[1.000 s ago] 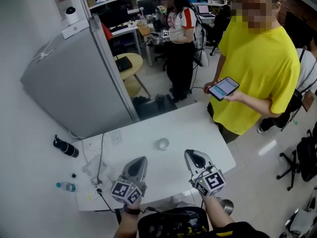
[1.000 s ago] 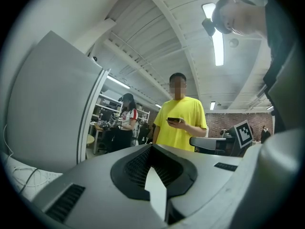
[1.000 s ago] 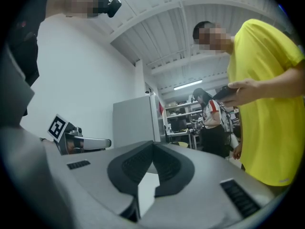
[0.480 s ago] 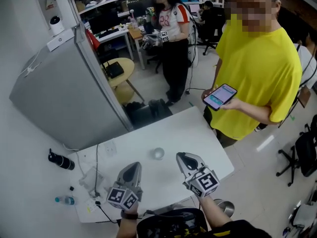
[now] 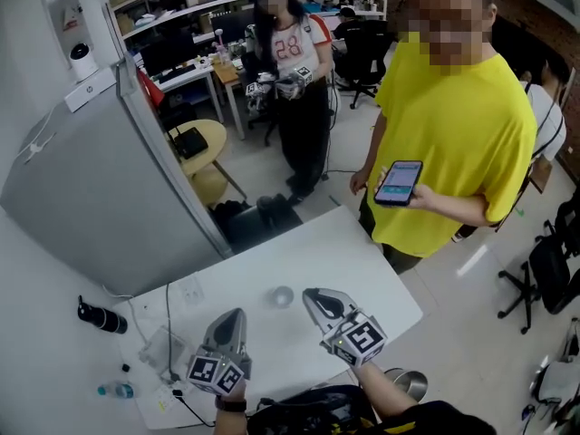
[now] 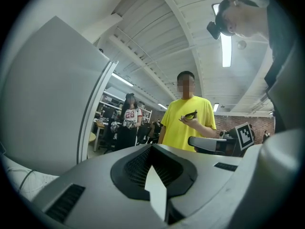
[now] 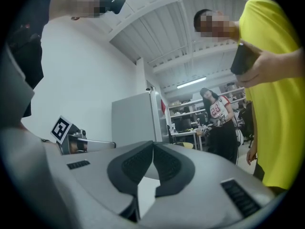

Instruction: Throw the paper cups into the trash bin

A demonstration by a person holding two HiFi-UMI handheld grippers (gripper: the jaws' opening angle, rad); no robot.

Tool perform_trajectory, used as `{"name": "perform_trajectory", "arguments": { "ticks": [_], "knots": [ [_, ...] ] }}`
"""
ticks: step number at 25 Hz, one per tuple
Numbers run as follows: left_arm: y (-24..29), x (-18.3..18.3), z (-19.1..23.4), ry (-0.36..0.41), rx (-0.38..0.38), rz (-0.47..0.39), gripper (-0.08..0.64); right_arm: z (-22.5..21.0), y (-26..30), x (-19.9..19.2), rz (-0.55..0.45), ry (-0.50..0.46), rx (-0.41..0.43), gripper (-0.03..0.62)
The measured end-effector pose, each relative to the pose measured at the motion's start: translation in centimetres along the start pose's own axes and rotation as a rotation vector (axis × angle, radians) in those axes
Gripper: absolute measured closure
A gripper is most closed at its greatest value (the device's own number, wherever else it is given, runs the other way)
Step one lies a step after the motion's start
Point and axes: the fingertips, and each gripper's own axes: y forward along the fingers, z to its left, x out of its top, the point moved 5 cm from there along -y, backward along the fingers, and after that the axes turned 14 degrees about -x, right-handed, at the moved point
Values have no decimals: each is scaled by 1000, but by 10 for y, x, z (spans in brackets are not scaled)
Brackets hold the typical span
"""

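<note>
A small white paper cup (image 5: 281, 295) stands upright on the white table (image 5: 362, 261). In the head view my left gripper (image 5: 235, 314) hovers over the table, to the left of the cup and a little nearer to me, with its jaws shut and empty. Just right of the cup, about level with it, my right gripper (image 5: 314, 294) is also shut and empty. The left gripper view shows that gripper (image 6: 152, 147) with its jaws meeting at the tip. The right gripper (image 7: 153, 143) looks the same in its own view. Neither gripper view shows the cup.
A person in a yellow shirt (image 5: 453, 143) holds a phone at the table's far right corner. A grey partition (image 5: 100, 207) stands behind the table's left. Cables (image 5: 168, 343) lie on the table's left end. A round metal bin (image 5: 405, 385) sits on the floor at the right.
Both grippers have moved forward over the table. The right one has come up beside the cup. Both stay shut.
</note>
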Motion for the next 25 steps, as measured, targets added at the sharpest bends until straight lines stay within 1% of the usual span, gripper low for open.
{"name": "perform_trajectory", "arguments": {
  "ticks": [3,4,5,7,9,12,14,16,17,19,22,23,25],
  "knots": [
    [-6,-3,6,-8,10,-2,558,6,7,-6,8,7,18,578],
    [-8,-3,8,-8,13,-1,558,8,9,-7,11,10,23,552],
    [-10,-4,10,-10,17,0,558,9,11,-9,16,7,26,541],
    [-14,-6,12,-19,30,0,558,11,14,-14,27,0,29,540],
    [-18,-8,12,-24,37,3,558,14,16,-18,38,9,37,488],
    [-22,-9,11,-27,40,9,558,16,17,-28,59,7,47,486],
    [-25,-10,12,-28,43,10,558,18,18,-33,80,8,46,436],
    [-28,-10,13,-30,46,13,558,21,19,-42,100,7,50,433],
    [-30,-10,13,-30,45,17,558,23,19,-48,110,6,53,433],
    [-30,-11,14,-31,44,22,558,24,19,-59,132,5,56,388],
    [-27,-15,13,-40,30,23,558,22,16,-76,164,-5,48,388],
    [-25,-16,12,-43,20,19,558,21,15,-82,176,-8,45,356],
    [-21,-17,10,-45,0,14,558,19,14,-93,199,-12,36,348]
  ]
}}
